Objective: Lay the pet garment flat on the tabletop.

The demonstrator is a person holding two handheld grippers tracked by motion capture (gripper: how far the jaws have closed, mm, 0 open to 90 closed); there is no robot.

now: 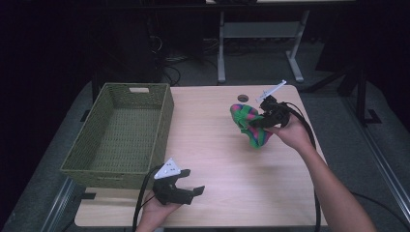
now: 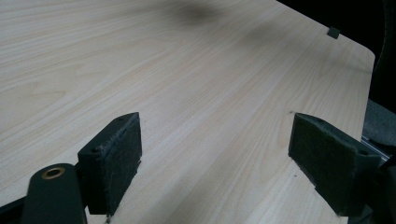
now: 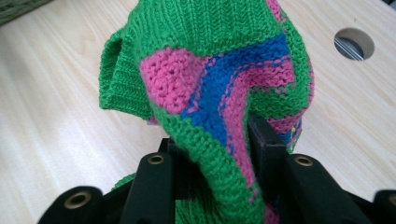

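- The right gripper (image 1: 258, 121) has its jaws pinched on a knitted cloth (image 1: 249, 124), green with pink and blue stripes, and holds it above the right half of the table (image 1: 217, 159), clear of the wood.
- In the high view the cloth's long axis runs from upper left to lower right; one bunched end points toward the far edge of the table and the basket side, the other hangs toward the person's right hand (image 1: 290, 133).
- In the right gripper view the cloth (image 3: 210, 70) rises straight up out of the jaws, its ribbed green edge on top, folded over itself.
- The left gripper (image 1: 186, 186) rests near the front edge of the table, jaws spread wide with nothing between them; its pads (image 2: 116, 158) stand over bare wood.
- A woven green basket (image 1: 96, 140) sits on the left side of the table, well apart from the cloth.
- A round hole (image 3: 354, 43) in the tabletop lies just beyond the cloth.
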